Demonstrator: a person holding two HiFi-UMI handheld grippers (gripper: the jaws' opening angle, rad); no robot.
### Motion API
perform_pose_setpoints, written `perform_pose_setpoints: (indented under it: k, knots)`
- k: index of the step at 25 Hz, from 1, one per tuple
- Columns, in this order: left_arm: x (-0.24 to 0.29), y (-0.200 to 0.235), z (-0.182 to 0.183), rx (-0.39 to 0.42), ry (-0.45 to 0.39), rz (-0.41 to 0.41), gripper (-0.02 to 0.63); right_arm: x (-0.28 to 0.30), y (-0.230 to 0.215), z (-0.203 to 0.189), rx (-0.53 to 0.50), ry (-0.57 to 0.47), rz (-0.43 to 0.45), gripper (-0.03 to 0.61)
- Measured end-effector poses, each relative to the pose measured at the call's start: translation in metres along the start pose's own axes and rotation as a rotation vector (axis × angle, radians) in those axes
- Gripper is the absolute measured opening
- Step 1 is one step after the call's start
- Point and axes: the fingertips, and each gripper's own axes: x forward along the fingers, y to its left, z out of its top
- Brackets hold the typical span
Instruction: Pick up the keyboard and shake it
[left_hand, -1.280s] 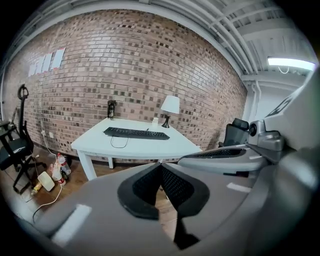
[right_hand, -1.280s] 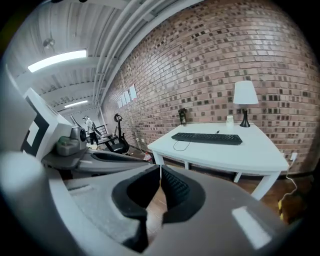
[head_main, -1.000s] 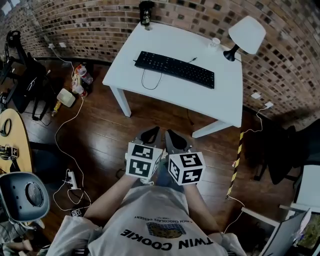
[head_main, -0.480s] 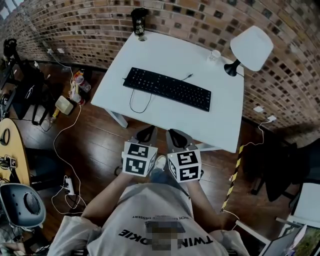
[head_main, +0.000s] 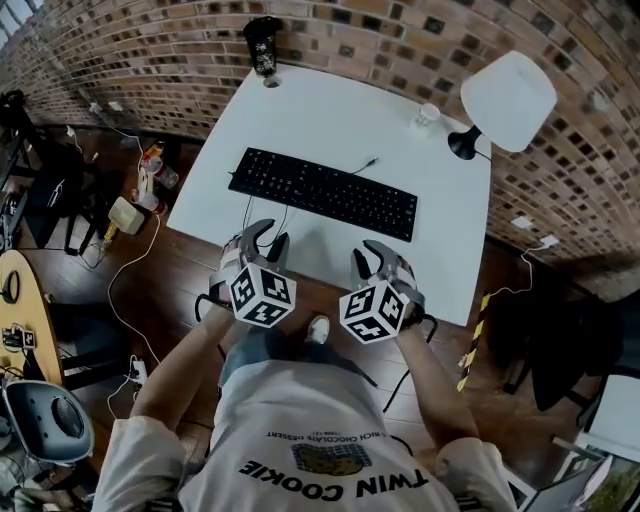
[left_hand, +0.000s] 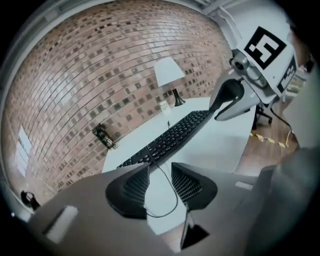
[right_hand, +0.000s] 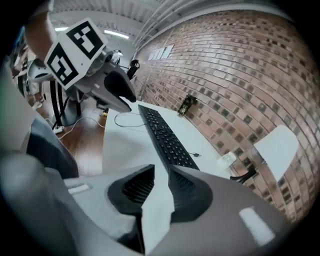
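A black keyboard (head_main: 322, 193) lies flat across the middle of the white table (head_main: 440, 270), its cable looping toward the near edge. My left gripper (head_main: 262, 238) hovers over the near edge, short of the keyboard's left half. Its jaws are opening and hold nothing. My right gripper (head_main: 372, 258) hovers at the near edge below the keyboard's right half, its jaws also opening and empty. In the left gripper view the keyboard (left_hand: 172, 137) runs beyond the gripper (left_hand: 160, 182). In the right gripper view the keyboard (right_hand: 165, 135) stretches away ahead of the gripper (right_hand: 161, 182).
A white lamp (head_main: 505, 95) stands at the table's far right, with a small white cup (head_main: 428, 115) beside it. A dark can (head_main: 262, 45) stands at the far left corner. Cables, bottles and a chair (head_main: 45, 420) are on the wooden floor to the left.
Both grippers have moved forward from above the floor to the table's near edge. Their jaws, together before, now stand apart. The table is closer in view.
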Motion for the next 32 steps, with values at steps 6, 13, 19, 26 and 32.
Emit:
perform_pose_setpoints:
  k: [6,13,19,26,32]
  knots:
    - [0.045,0.017,-0.023,0.362,0.043,-0.013,0.183,0.043,-0.008,-0.025,-0.208,0.133,-0.046,0.138]
    - [0.088,0.042,-0.043,0.584,0.065,-0.059,0.218,0.075,-0.026,-0.040,-0.334,0.249,-0.072,0.143]
    - [0.104,0.043,-0.041,0.708,0.026,-0.065,0.202,0.084,-0.030,-0.038,-0.473,0.267,-0.124,0.143]
    - [0.106,0.032,-0.045,0.820,0.009,-0.077,0.134,0.084,-0.027,-0.038,-0.535,0.306,-0.135,0.141]
    - [0.106,0.031,-0.043,0.820,0.029,-0.125,0.130,0.083,-0.028,-0.043,-0.551,0.303,-0.109,0.123]
